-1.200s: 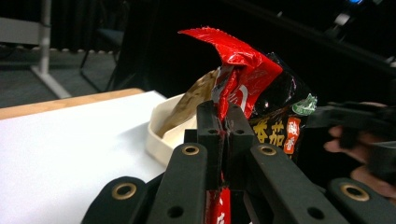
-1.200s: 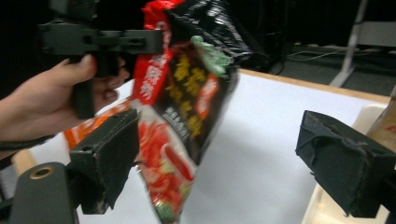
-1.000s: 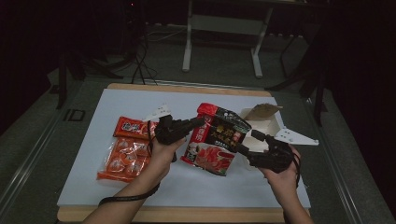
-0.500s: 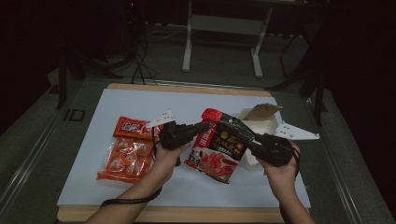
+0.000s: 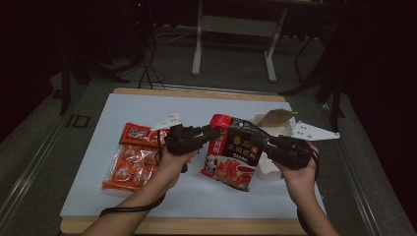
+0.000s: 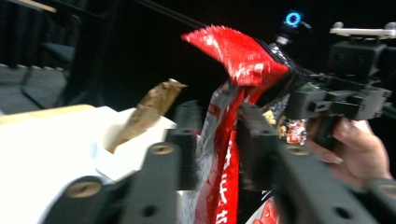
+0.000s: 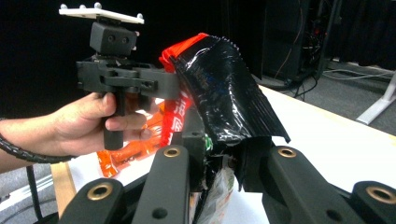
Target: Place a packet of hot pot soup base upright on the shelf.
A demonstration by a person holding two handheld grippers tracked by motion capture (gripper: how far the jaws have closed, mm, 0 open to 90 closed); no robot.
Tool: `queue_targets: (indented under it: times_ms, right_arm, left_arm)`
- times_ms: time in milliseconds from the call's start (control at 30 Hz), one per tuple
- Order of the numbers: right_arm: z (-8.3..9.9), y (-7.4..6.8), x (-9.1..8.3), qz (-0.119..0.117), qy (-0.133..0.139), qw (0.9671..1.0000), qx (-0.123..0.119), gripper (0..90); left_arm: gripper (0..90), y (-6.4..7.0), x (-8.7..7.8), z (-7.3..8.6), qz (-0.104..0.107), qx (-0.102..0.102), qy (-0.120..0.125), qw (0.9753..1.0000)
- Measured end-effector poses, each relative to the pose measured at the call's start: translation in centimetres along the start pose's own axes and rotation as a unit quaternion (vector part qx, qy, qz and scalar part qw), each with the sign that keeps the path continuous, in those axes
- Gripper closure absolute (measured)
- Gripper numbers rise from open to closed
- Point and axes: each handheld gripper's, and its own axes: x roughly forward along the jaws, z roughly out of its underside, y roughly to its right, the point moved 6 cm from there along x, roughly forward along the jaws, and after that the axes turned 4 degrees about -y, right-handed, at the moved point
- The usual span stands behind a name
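Held above the table (image 5: 147,206) centre: red-and-black packet (image 5: 235,151), pinched between left gripper (image 5: 212,133) at 9 o'clock and right gripper (image 5: 263,144) at 3 o'clock. Visible from above: orange packets (image 5: 132,160) lying at 9 o'clock; seen along the left gripper: white box (image 6: 121,144) with brown flap.

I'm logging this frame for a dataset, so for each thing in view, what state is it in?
Large red and black foil food pouch: lifted off the table, sealed, gripped on both sides.
Left tool: shut on the pouch's left edge.
Right tool: shut on the pouch's right edge.
Small white cardboard box: open, brown flap up.
Clear bag of orange snack packets: lying flat, untouched.
Small red flat packet: lying flat.
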Motion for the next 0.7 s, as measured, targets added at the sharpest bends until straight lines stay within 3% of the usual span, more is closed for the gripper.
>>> queue_targets:
  times_ms: [167,367,433,500,567,633,700]
  right_arm:
    - [-0.4,0.4,0.0,0.004,-0.003,1.0,-0.007,76.8]
    - [-1.1,1.1,-0.2,-0.002,0.003,1.0,-0.007,76.8]
    - [-1.4,1.4,-0.2,-0.001,0.005,0.9999,-0.011,76.8]
    - [-1.6,1.6,-0.2,-0.005,0.008,0.9997,-0.021,76.7]
    - [-1.9,1.9,-0.3,-0.002,0.01,0.9997,-0.022,76.8]
    - [-2.2,2.3,-0.4,0.0,0.014,0.9996,-0.023,76.8]
    - [-2.6,2.8,-0.6,0.004,0.019,0.9995,-0.025,76.8]
  left_arm:
    - [49.9,-0.1,-0.9,-0.5,-0.026,0.018,-0.006,0.9995]
    - [28.5,0.0,-2.1,-0.3,-0.029,0.028,-0.014,0.9991]
    - [23.3,0.0,-2.5,0.0,-0.032,0.023,-0.017,0.9991]
    - [15.7,0.0,-2.8,0.4,-0.039,0.023,-0.029,0.9986]
    - [14.4,0.0,-3.0,0.9,-0.052,0.027,-0.041,0.9974]
    - [5.2,0.1,-3.2,1.5,-0.061,0.03,-0.06,0.9959]
    - [1.3,0.2,-3.5,2.1,-0.056,0.031,-0.071,0.9954]
